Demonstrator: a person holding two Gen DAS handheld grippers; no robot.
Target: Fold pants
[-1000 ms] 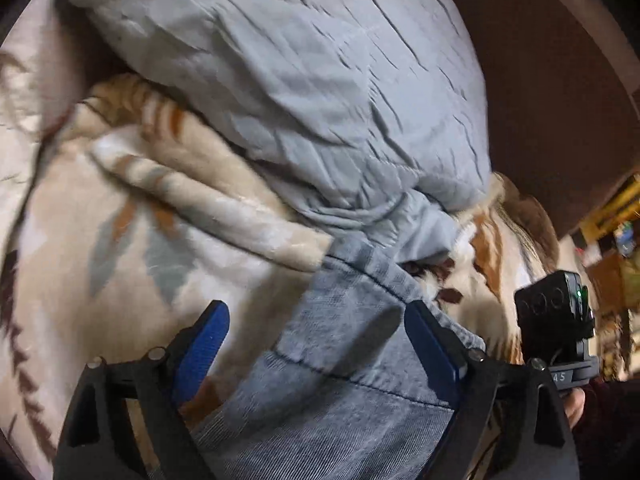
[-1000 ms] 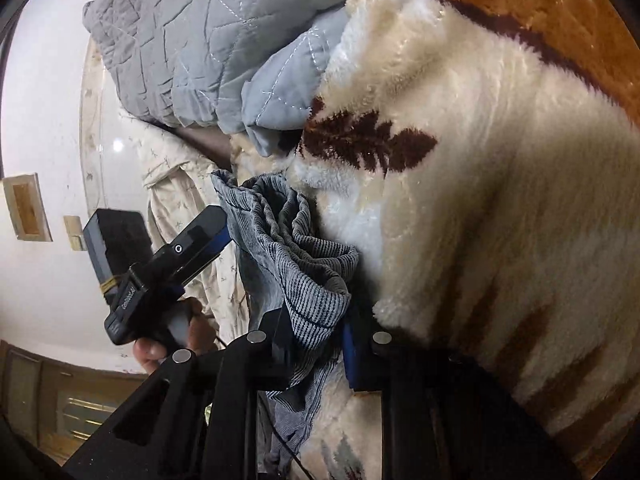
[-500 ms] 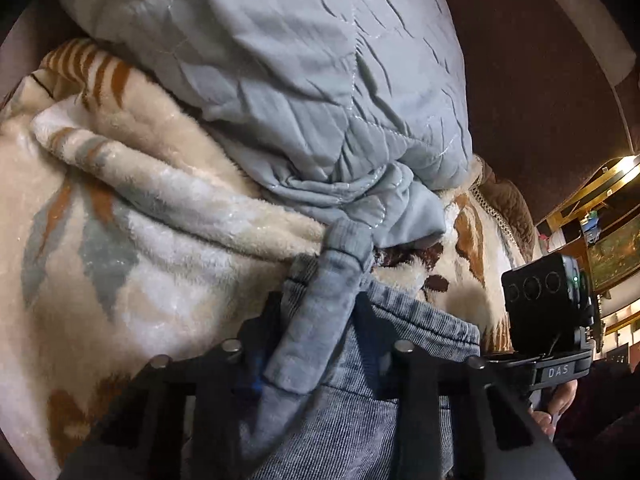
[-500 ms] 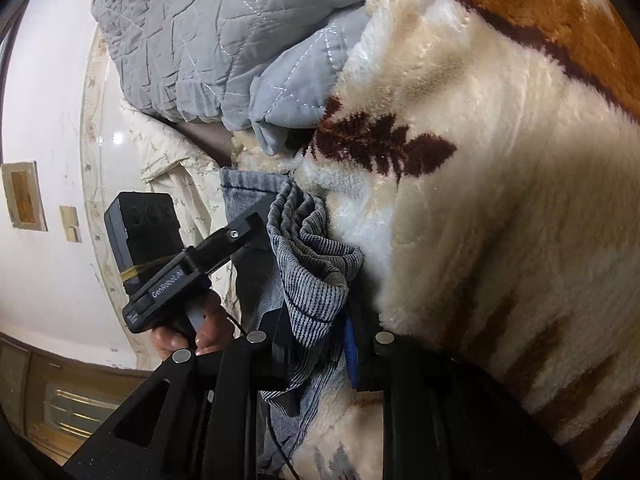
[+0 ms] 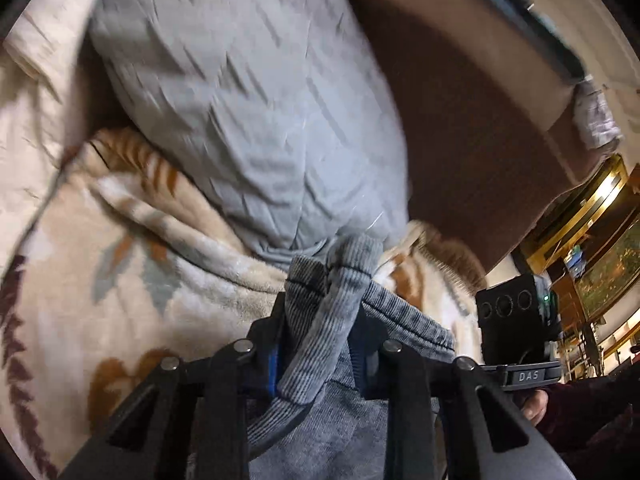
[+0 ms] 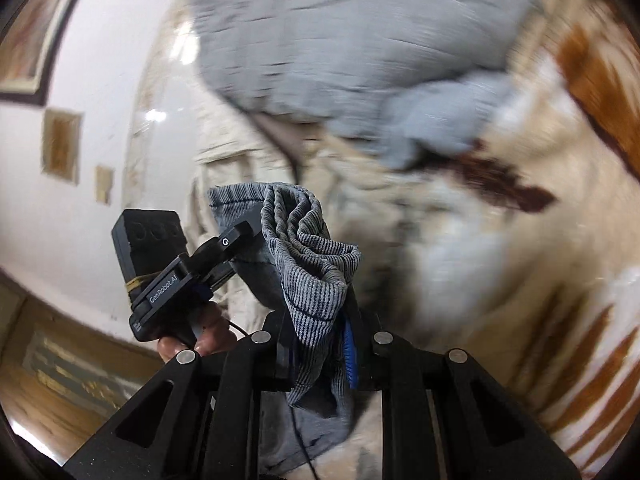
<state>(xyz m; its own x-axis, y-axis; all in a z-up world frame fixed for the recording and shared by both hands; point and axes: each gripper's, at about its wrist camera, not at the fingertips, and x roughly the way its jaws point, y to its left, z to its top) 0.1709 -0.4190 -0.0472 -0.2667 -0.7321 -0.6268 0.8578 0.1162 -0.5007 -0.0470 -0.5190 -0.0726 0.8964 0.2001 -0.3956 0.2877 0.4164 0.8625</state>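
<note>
Grey-blue corduroy pants (image 5: 320, 344) are bunched up between both grippers above a fleece blanket. In the left wrist view my left gripper (image 5: 320, 316) has its jaws closing, and the blue pads squeeze a thick fold of the hem or waistband. The right wrist view shows my right gripper (image 6: 320, 324) shut on another gathered edge of the pants (image 6: 308, 248), which rises above the fingers. The left gripper (image 6: 236, 240) shows there too, clamped on the same cloth, with a hand (image 6: 192, 340) on its grip. Both views are blurred.
A grey quilted cover (image 5: 248, 100) lies piled just beyond the pants on the cream and brown patterned fleece blanket (image 5: 120, 260). A brown headboard (image 5: 460, 120) stands behind. A white wall (image 6: 80, 208) and wooden furniture (image 5: 600, 264) flank the bed.
The left jaws went from wide open to clamped on a fold of the pants. Both grippers have risen and lifted the cloth off the blanket; the right one rolled.
</note>
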